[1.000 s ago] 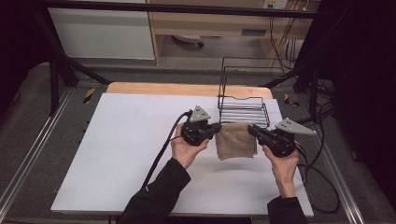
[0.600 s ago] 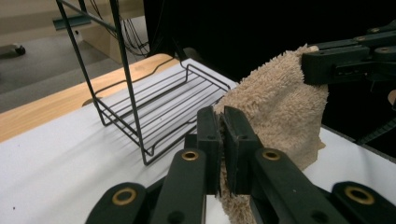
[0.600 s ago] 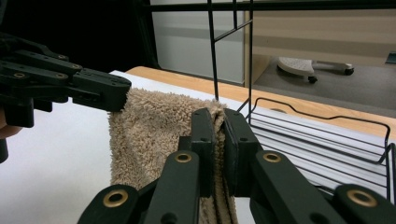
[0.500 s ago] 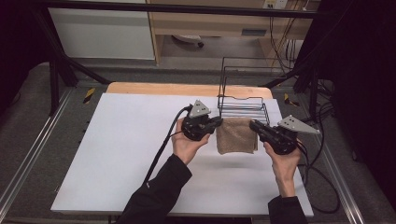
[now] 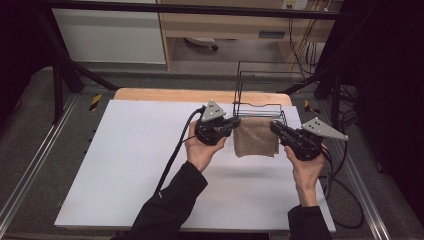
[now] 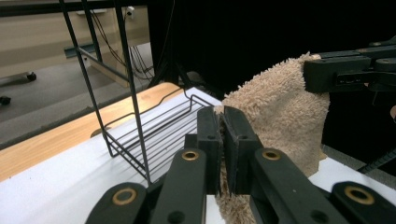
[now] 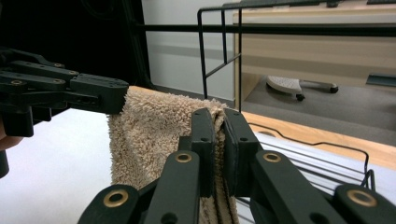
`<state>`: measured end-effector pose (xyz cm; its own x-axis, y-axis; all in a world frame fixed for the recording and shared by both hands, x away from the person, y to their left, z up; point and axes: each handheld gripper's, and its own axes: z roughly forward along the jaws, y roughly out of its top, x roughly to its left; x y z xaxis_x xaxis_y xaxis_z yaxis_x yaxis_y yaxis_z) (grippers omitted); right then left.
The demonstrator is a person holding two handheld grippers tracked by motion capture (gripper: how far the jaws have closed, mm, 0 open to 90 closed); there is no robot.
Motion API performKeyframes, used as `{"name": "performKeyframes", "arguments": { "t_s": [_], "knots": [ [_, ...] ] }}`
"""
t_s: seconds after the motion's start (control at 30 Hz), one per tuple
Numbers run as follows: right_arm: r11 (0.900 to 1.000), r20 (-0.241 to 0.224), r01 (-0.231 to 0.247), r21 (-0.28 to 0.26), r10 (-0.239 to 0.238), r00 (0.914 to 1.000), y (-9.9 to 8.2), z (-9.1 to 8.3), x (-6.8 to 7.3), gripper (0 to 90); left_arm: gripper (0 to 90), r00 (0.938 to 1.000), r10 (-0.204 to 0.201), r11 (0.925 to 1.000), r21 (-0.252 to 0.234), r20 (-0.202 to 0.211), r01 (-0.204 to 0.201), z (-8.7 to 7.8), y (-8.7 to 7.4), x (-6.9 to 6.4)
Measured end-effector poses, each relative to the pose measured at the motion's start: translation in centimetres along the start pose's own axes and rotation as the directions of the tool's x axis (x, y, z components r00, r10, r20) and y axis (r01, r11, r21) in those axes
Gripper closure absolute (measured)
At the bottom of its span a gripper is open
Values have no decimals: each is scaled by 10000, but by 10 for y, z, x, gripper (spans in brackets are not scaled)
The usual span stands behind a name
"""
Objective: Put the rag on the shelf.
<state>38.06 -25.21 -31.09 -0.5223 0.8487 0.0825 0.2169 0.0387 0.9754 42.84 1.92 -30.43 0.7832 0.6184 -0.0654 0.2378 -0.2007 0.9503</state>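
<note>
While my left gripper point(image 5: 234, 123) pinches one top corner of the tan towel point(image 5: 256, 136), its jaws are closed almost fully, with only the thickness of the terry cloth between the pads; in the left gripper view I see the fabric squeezed between my two black jaws, and the towel point(image 6: 280, 116) running across to the other gripper at the upper right. My right gripper point(image 5: 276, 128) does the same on the opposite top corner: jaws nearly together, clamped on a folded edge of the towel point(image 7: 149, 135), as the right gripper view shows, with the left gripper point(image 7: 109, 95) biting the far corner at the left of that picture.

Between the two grippers the towel hangs as a flat sheet, held up by its top edge above the white tabletop point(image 5: 125, 165), toward its far right part. In the high view its upper edge lies just in front of the black wire rack point(image 5: 260, 107), which stands at the far edge of the white surface. Whether the cloth touches the rack's low front rim I cannot tell. Behind the white surface a strip of wooden board point(image 5: 165, 95) shows. My hands come in from the near side, left hand point(image 5: 202, 150) and right hand point(image 5: 305, 167), with a black cable point(image 5: 175, 150) trailing back from the left gripper.
</note>
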Motion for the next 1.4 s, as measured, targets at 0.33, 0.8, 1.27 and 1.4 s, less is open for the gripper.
{"name": "performKeyframes", "arguments": {
  "t_s": [0.33, 0.8, 1.27, 1.4],
  "knots": [
    [9992, 167, 107, -391, -100, 9998, 14, -2, -1, 840, 860, 10000, 32, 9989, -470, 33, -30, -2, 15, 1],
    [9955, 347, 202, -928, -170, 9993, 32, 0, -2, 840, 860, 10000, 31, 9957, -925, -49, -35, -2, 34, 6],
    [9897, 569, 258, -1410, -179, 9982, 49, 1, -5, 840, 860, 9999, 108, 9913, -1308, -99, -120, 1, 57, 8],
    [9878, 636, 285, -1533, -189, 9978, 53, 0, -6, 841, 860, 9998, 176, 9900, -1398, -120, -191, 2, 63, 8]
  ]
}}
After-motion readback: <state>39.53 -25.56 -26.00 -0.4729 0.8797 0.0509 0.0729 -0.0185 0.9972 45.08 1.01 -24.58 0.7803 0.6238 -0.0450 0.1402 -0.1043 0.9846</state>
